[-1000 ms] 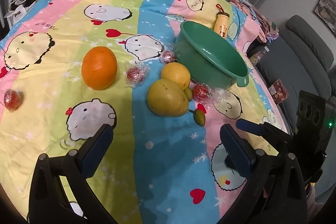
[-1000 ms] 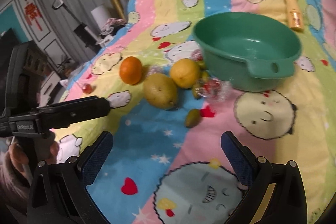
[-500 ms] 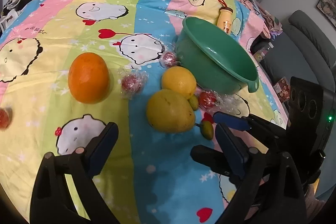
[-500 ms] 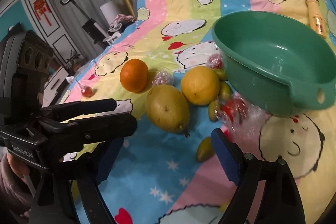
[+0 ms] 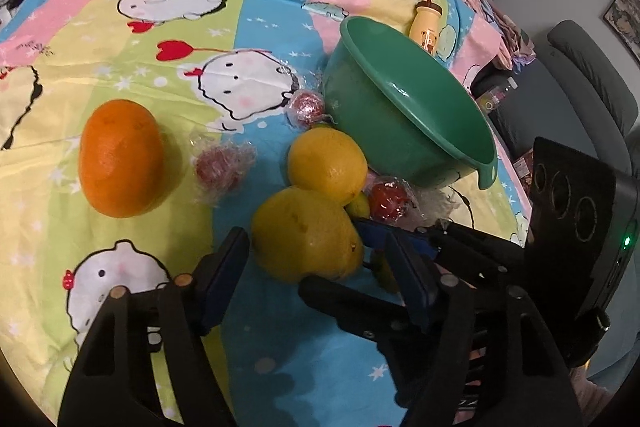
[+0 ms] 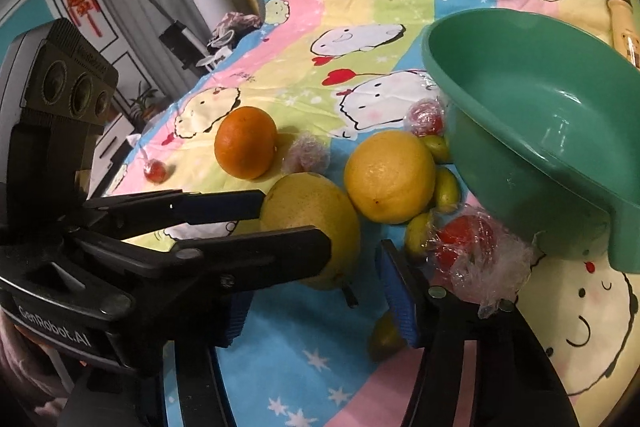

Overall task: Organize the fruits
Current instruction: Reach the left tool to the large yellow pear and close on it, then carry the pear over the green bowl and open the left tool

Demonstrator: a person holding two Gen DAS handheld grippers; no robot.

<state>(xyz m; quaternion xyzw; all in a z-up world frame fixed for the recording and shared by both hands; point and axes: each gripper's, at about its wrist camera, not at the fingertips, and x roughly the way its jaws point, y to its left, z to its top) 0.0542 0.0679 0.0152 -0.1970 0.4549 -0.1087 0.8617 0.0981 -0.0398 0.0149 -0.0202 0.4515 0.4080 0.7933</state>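
A yellow pear (image 5: 306,233) (image 6: 316,223) lies on the cartoon-print cloth, touching a yellow lemon (image 5: 328,165) (image 6: 390,177). An orange (image 5: 120,157) (image 6: 246,143) sits to the left. The green bowl (image 5: 416,111) (image 6: 540,131) stands empty behind them. My left gripper (image 5: 316,275) (image 6: 296,223) is open, its fingers on either side of the pear. My right gripper (image 6: 320,299) is open just before the pear; its fingers (image 5: 384,231) cross beside the left one. Small green fruits (image 6: 446,185) and plastic-wrapped red fruits (image 6: 464,239) lie around the lemon.
A yellow bottle (image 5: 426,23) lies behind the bowl. A wrapped red fruit (image 5: 218,169) sits between the orange and the pear, another (image 5: 306,107) lies by the bowl, and one (image 6: 155,170) far left. A grey sofa (image 5: 580,67) stands past the cloth's right edge.
Both grippers have moved forward to the pear. The left gripper's fingers now flank it and have narrowed. The right gripper has come in close beside it.
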